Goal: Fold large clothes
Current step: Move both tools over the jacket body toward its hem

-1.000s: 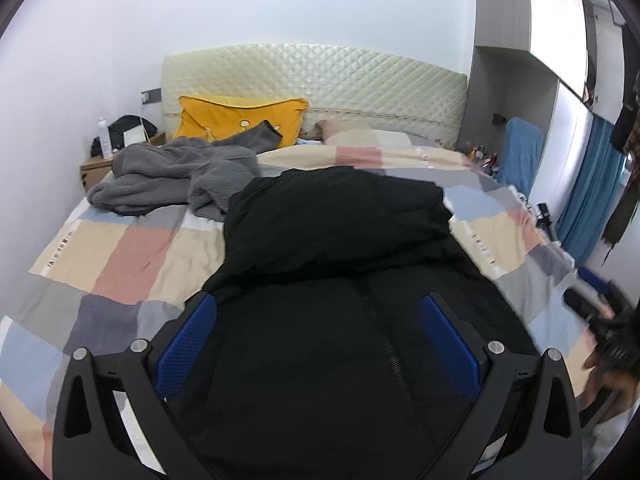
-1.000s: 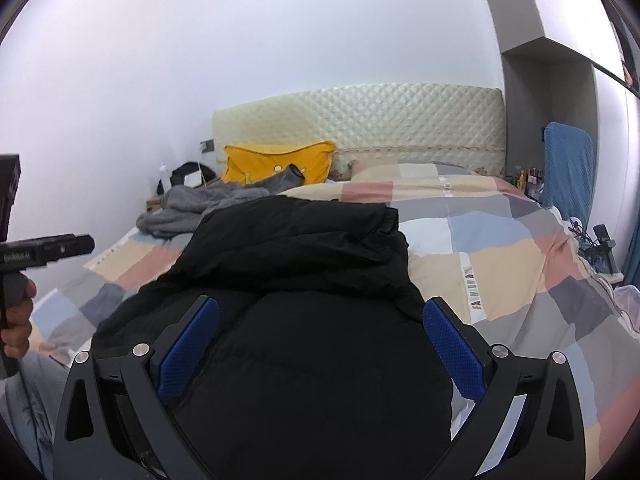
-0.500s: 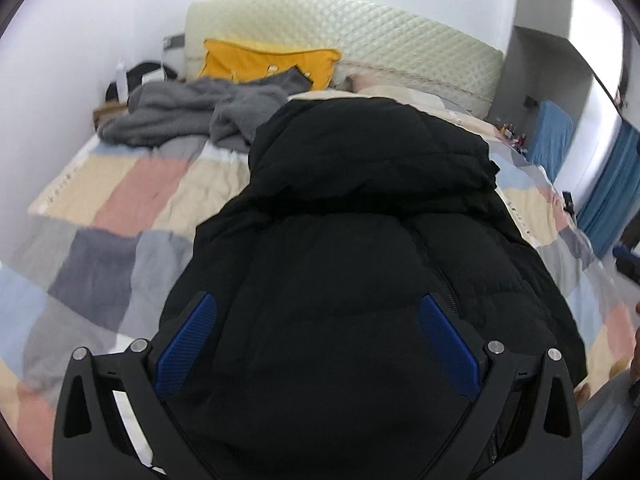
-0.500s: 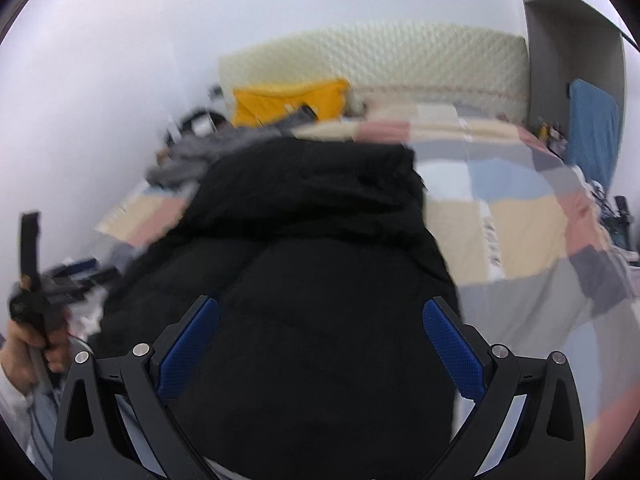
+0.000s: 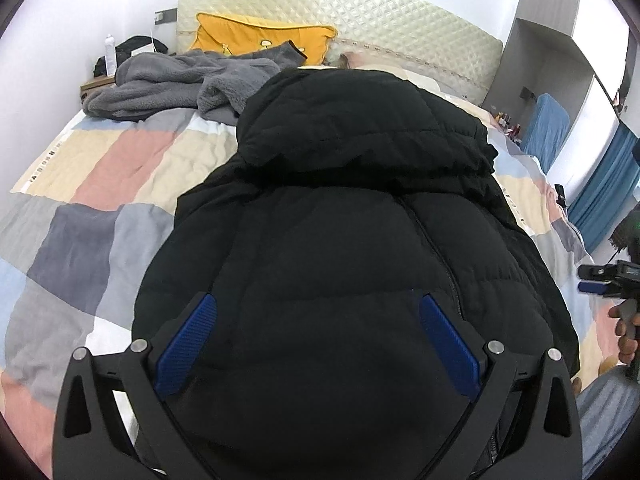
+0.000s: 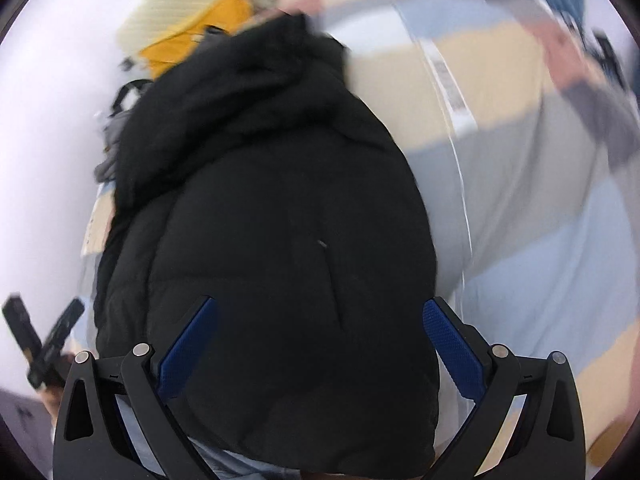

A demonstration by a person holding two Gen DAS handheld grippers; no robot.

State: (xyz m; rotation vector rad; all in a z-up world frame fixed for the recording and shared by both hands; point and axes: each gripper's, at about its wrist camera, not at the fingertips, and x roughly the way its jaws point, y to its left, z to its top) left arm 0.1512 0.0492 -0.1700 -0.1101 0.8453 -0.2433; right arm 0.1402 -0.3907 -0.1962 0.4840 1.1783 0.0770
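Observation:
A black puffer jacket [image 5: 340, 220] with a hood lies lengthwise on the patchwork bedspread [image 5: 100, 184], hood toward the headboard. My left gripper [image 5: 316, 336] hovers open over its lower part, blue pads spread wide, nothing between them. In the right wrist view, which is blurred, the same jacket [image 6: 272, 220] fills the middle. My right gripper [image 6: 320, 340] is open above its hem end. The right gripper's body [image 5: 608, 280] shows at the right edge of the left wrist view, and the left gripper's body [image 6: 44, 340] at the lower left of the right wrist view.
A grey fleece garment [image 5: 176, 84] is heaped at the head of the bed, left of the hood. A yellow pillow [image 5: 256, 36] leans on the quilted headboard [image 5: 360, 12]. A nightstand with a bottle [image 5: 109, 50] stands far left. Blue curtain [image 5: 604, 200] at right.
Both grippers have moved forward and tilted down over the jacket, which now fills each view. The right wrist view has swung quickly and is blurred. Both stay open.

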